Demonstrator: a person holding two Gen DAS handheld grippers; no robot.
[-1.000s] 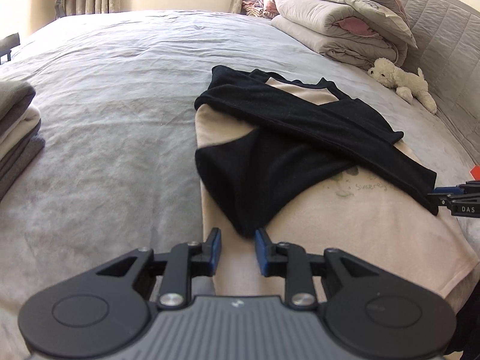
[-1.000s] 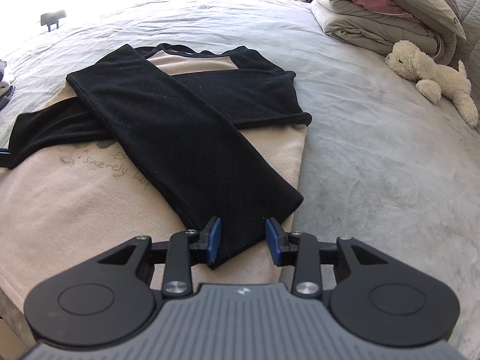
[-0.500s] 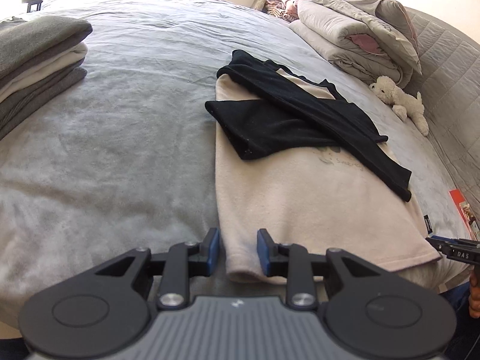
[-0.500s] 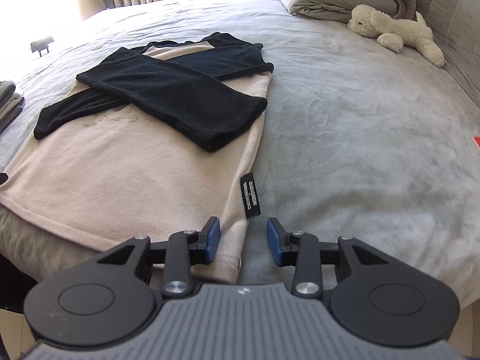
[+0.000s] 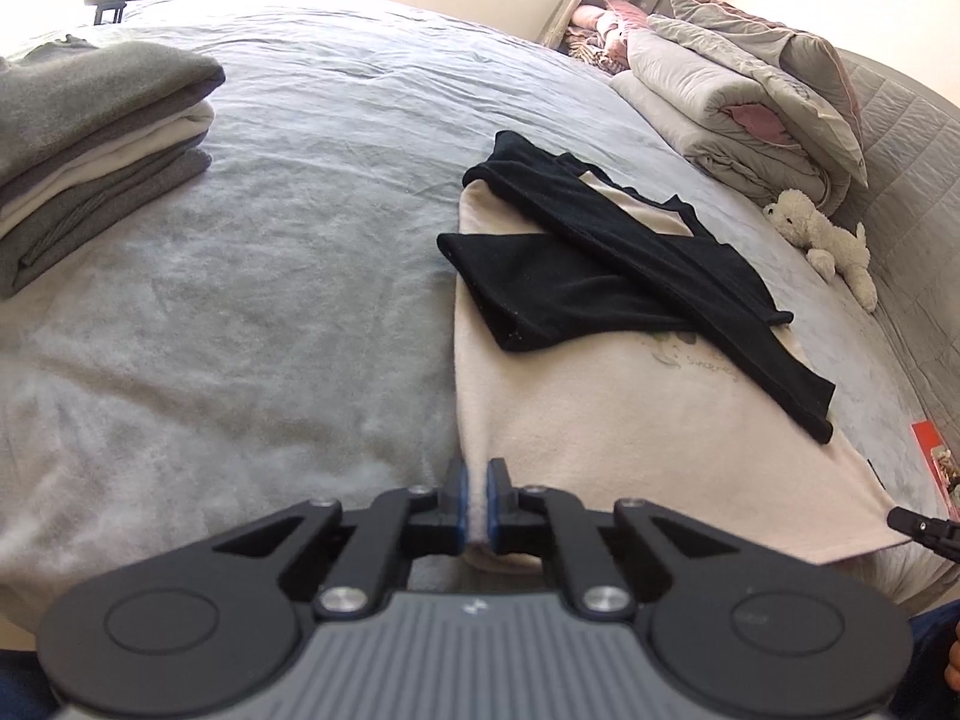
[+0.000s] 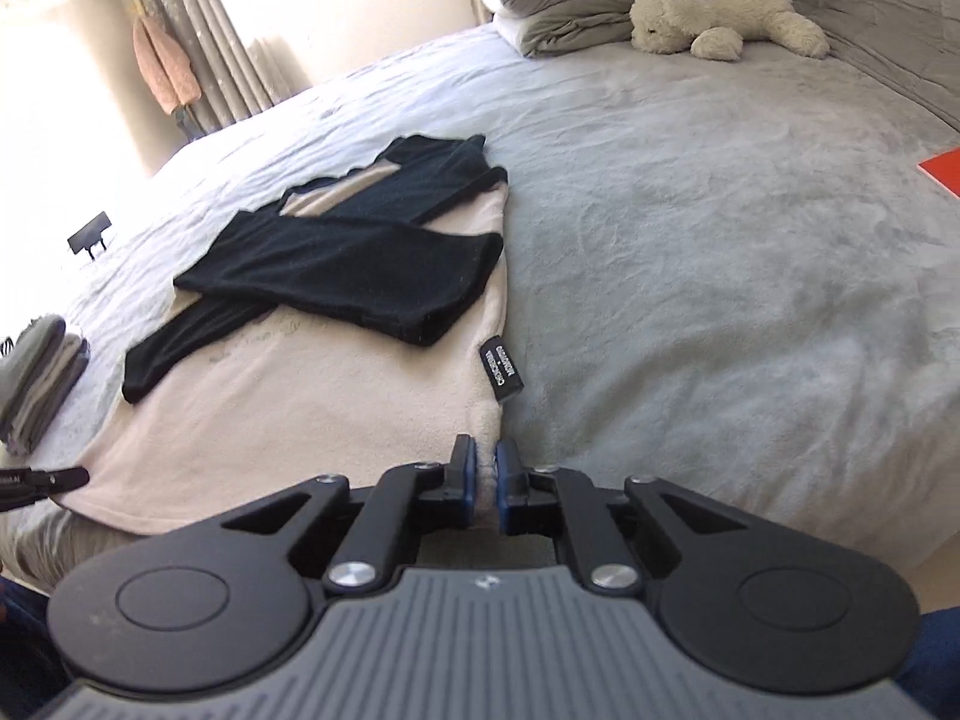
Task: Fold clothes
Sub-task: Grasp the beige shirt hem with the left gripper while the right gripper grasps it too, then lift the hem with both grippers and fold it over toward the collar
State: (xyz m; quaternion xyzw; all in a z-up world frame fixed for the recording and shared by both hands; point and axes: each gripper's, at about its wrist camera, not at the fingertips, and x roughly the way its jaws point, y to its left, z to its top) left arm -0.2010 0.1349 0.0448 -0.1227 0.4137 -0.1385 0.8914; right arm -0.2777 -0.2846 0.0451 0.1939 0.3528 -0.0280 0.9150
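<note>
Bed point(image 5: 252, 324) fills both views and serves as the flat work surface. Sweater point(image 5: 630, 420) lies spread on it, centre-right in the left view, centre-left in the right view. Cream body, both black sleeves point(image 5: 576, 276) already crossed over the chest, so my read is that the next fold is bottom-up.

Stack of folded clothes point(image 5: 90, 138) sits upper left in the left view, well apart, likely where finished pieces go. Folded duvets point(image 5: 738, 114) and a plush dog point(image 6: 720, 18) sit at the far edge, out of the way.

Left gripper point(image 5: 474, 498), bottom centre of its view: jaws pressed together, pinching the sweater's near hem corner.

Right gripper point(image 6: 486, 480), bottom centre of its view: jaws closing, opposite hem corner between the pads, just below the black side label point(image 6: 501, 369).

One gripper per corner keeps the hem taut and square for lifting.
</note>
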